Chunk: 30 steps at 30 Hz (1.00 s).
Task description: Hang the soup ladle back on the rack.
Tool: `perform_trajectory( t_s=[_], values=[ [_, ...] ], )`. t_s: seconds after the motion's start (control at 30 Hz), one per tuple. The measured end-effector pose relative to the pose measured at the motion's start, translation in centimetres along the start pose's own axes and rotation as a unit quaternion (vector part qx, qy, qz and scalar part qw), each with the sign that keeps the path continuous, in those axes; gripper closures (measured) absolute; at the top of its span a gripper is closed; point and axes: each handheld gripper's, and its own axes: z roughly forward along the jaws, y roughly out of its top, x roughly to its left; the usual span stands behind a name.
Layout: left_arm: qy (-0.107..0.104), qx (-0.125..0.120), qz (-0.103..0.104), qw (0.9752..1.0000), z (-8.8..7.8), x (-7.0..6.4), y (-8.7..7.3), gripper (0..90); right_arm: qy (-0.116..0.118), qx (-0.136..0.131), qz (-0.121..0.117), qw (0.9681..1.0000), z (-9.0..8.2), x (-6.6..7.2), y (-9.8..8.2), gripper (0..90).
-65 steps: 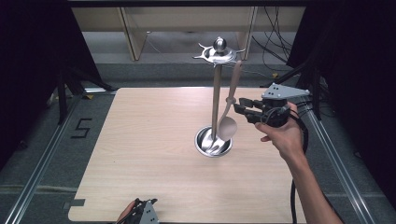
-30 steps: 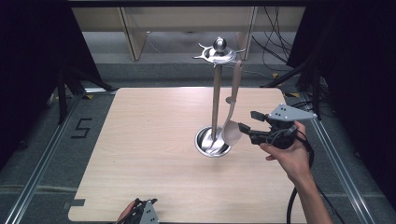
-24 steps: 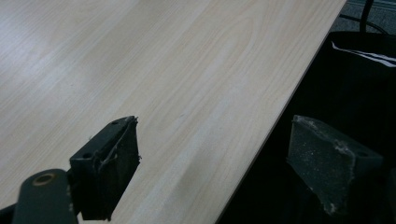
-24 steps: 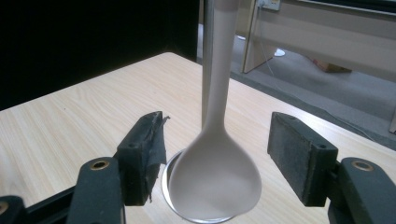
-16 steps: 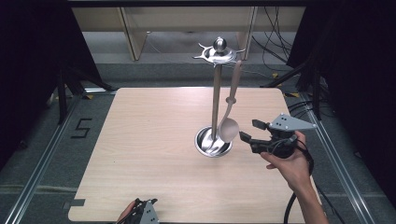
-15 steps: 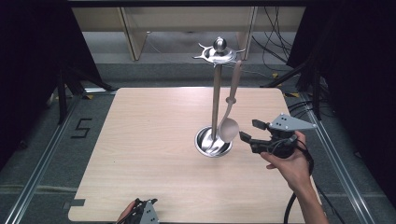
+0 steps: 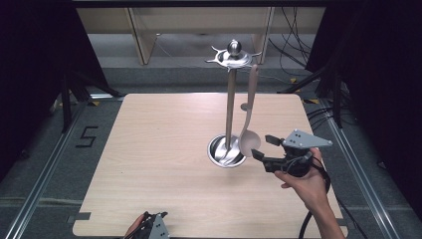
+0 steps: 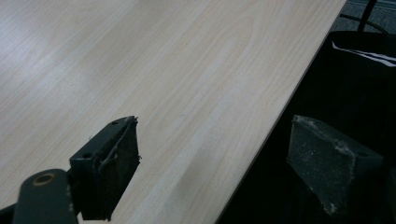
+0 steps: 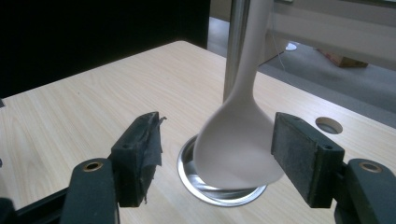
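While ladle (image 7: 248, 142) hangs upright from rack (image 7: 232, 55), right tongs (image 7: 262, 147) are held wide, just opening, bowl between unpressed, at 9 o'clock; left tongs (image 8: 210, 172) wide, empty.

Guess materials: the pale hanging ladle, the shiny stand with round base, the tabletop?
Pale beige ladle: likely matte plastic or silicone; even colour, no glare. Shiny stand with round dish base: polished metal, probably steel; mirror reflections. Light tabletop: wood or wood-look laminate; printed-looking grain, smooth satin surface.
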Motion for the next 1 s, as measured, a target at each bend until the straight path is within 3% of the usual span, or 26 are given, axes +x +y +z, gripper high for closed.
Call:
perform_trajectory(
  t_s=[0.2,0.23,0.27,0.33,0.43,0.53,0.67,0.8,0.87,0.9,1.0],
  values=[
    [-0.002,0.0,-0.001,1.0,0.0,0.0,0.0,15.7,0.001,0.001,-0.007,1.0,-0.1,0.3,-0.4,32.0],
    [-0.002,0.0,-0.001,1.0,0.0,0.0,0.0,15.7,0.0,0.005,0.005,1.0,-0.2,0.6,-0.5,31.8],
    [-0.005,0.002,-0.008,1.0,0.0,-0.1,0.0,15.6,-0.001,0.003,-0.012,0.9999,-0.2,0.4,-0.5,31.7],
    [-0.003,0.003,-0.007,1.0,0.0,-0.1,0.0,15.7,-0.001,0.006,0.0,1.0,-0.2,0.6,-0.8,31.3],
    [0.0,0.0,-0.001,1.0,0.0,0.0,0.0,15.7,0.0,0.005,-0.009,0.9999,-0.1,0.6,-1.4,31.0],
    [0.0,0.0,0.001,1.0,0.0,0.0,0.0,15.7,0.004,0.028,0.001,0.9996,-0.2,0.7,-2.1,30.7],
    [-0.003,0.003,-0.006,1.0,0.0,-0.1,0.0,15.6,0.009,0.037,-0.005,0.9992,-0.2,0.6,-2.8,30.3],
    [0.002,0.0,0.002,1.0,-0.1,0.0,0.0,15.7,0.01,0.041,-0.003,0.9991,-0.1,0.8,-3.4,29.7],
    [0.0,0.0,0.0,1.0,-0.1,0.0,0.0,15.7,0.006,0.038,-0.011,0.9992,0.0,0.8,-3.5,29.7],
    [0.0,0.0,0.002,1.0,-0.1,0.0,0.0,15.7,0.016,0.046,0.001,0.9988,-0.1,0.9,-3.7,29.6],
    [-0.003,0.004,-0.006,1.0,0.0,-0.1,0.0,15.7,0.009,0.04,-0.008,0.9991,0.0,1.0,-4.1,29.3]
  ],
)
